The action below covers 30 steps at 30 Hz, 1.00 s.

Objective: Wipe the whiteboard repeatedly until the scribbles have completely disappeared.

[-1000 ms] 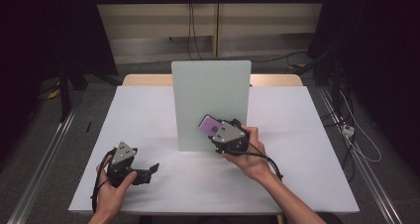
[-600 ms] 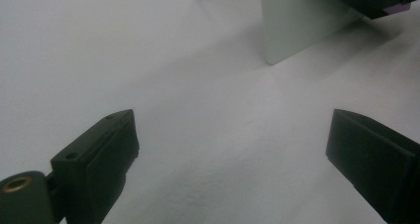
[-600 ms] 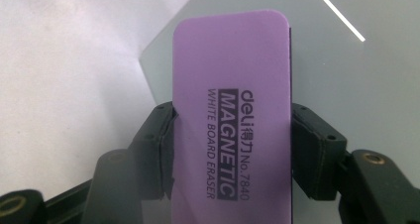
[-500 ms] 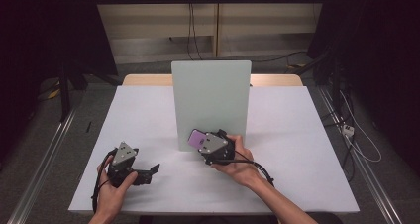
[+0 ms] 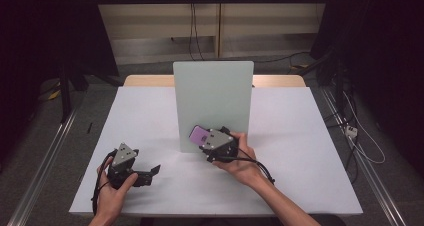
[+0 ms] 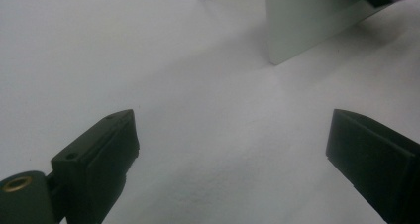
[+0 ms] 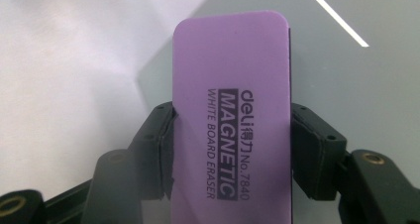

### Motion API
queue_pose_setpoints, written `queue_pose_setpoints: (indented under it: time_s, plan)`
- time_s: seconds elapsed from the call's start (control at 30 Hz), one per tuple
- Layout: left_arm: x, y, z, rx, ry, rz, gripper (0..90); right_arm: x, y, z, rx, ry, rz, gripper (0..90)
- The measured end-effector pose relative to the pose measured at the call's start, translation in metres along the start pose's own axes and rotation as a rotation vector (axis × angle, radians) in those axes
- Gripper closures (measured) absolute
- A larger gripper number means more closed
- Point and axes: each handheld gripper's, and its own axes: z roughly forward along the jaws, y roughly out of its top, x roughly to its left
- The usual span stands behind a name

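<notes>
At centre frame, a purple eraser (image 7: 232, 115) is clamped by the right gripper (image 5: 218, 144) against the lower board (image 5: 212, 98); wiping seems underway, its remainder unclear. Lower left, the left gripper (image 5: 131, 169) is held agape over the counter (image 5: 300, 136).

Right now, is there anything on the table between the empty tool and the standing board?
Nothing. In the left gripper view, only bare white table stretches from the open left tool to the upright pale green rectangular board.
</notes>
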Motion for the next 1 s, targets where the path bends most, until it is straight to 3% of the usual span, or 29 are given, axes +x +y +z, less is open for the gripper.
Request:
queue_pose_setpoints:
  time_s: [0.3,0.5,0.67,1.0]
  plan:
    - [0.0,0.0,0.0,0.002,0.001,0.0,6.0,-0.041,-0.002,-0.035,-0.057,-0.133,0.11,41.6]
    - [0.0,0.0,0.0,0.0,0.0,-0.001,6.0,-0.049,-0.005,-0.044,-0.069,-0.168,0.138,41.6]
    - [-0.001,0.001,0.001,0.006,-0.004,0.004,6.0,-0.043,-0.007,-0.04,-0.067,-0.165,0.13,41.6]
    - [-0.001,0.001,0.001,0.005,0.0,0.003,6.0,-0.009,-0.013,-0.013,-0.018,-0.054,0.068,41.6]
